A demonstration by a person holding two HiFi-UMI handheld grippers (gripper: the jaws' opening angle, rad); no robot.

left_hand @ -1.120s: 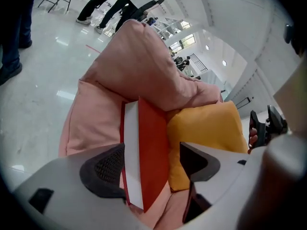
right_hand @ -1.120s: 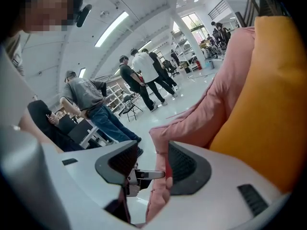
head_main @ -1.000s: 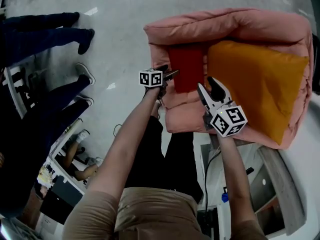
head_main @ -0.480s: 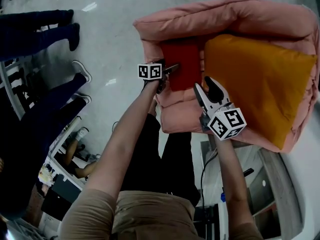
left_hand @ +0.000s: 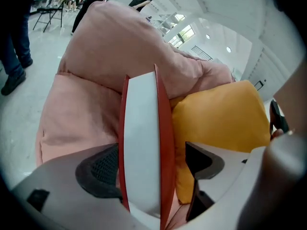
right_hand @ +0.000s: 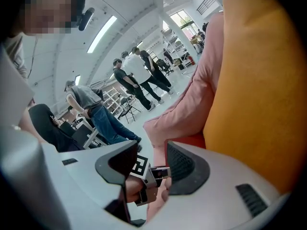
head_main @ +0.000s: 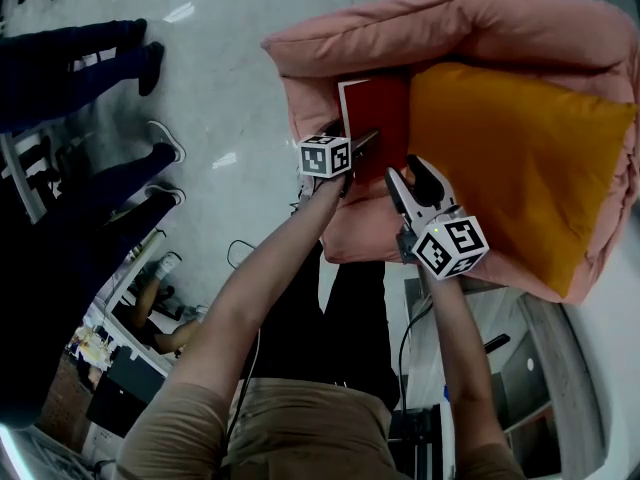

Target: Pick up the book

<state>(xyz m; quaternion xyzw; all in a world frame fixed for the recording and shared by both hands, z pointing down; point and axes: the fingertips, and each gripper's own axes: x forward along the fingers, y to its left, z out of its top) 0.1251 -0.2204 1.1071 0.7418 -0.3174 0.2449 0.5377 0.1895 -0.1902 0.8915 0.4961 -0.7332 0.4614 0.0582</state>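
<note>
Onlookers' legs (head_main: pixel 85 68) in dark trousers stood on the pale, glossy floor (head_main: pixel 240 58) at nine to ten o'clock in the head view, well apart from the work. Nearer the centre, I held my left gripper (head_main: pixel 362 143) out toward twelve o'clock, at the near edge of the red book (head_main: pixel 380 108). The book stood on edge in a pink armchair (head_main: pixel 450 18), with the chair's padded arm at its nine o'clock and an orange cushion (head_main: pixel 510 158) at its three o'clock. My left jaws had just been opening and stood wide, with the book's white page block and red covers between them. One pad sat close beside the left cover; whether it touched I could not tell. A strip of cushion showed between the other pad and the right cover, so the book was not pinched. My right gripper (head_main: pixel 410 173) hung at about five o'clock from the book, over the front of the seat beside the cushion. Its jaws were parted with nothing held, and my left gripper showed beyond the gap.
</note>
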